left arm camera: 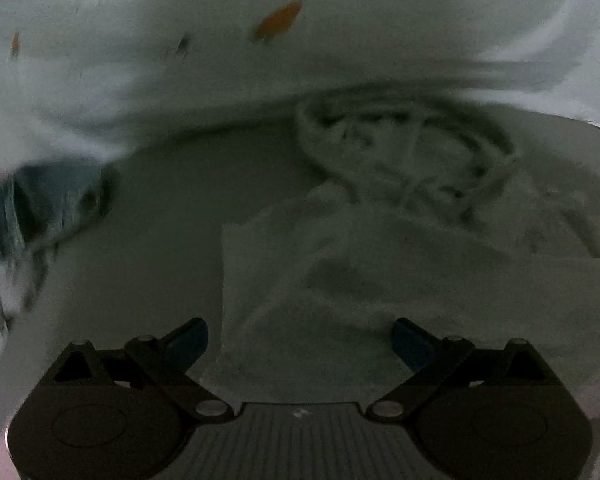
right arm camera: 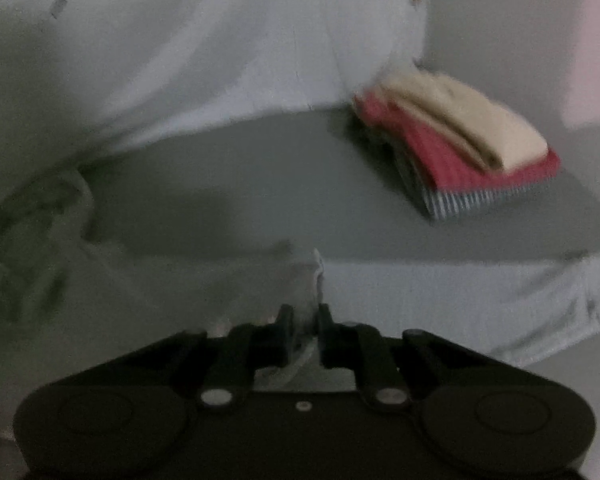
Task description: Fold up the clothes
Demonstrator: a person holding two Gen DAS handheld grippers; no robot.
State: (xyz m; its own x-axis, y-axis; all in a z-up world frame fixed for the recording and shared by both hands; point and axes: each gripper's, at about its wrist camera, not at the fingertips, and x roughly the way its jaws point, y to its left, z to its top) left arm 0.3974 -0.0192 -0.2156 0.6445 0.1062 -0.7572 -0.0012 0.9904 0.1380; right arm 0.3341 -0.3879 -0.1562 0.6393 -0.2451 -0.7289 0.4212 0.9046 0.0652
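A white garment [left arm camera: 340, 248] lies crumpled on the grey table, its ribbed collar [left arm camera: 404, 148] turned toward the far side. My left gripper [left arm camera: 300, 340] is open, its blue-tipped fingers [left arm camera: 188, 340] spread on either side of the cloth's near folds. My right gripper [right arm camera: 303, 320] is shut on an edge of the same white garment [right arm camera: 440, 292], which stretches flat to the right and bunches at the left [right arm camera: 32, 240]. Both views are dim and blurred.
A folded stack [right arm camera: 456, 140] with a cream piece on top, red under it and a striped one at the bottom sits at the far right. White cloth [left arm camera: 180, 40] with small printed marks hangs across the back. A blue-grey cloth [left arm camera: 40, 200] is at the left.
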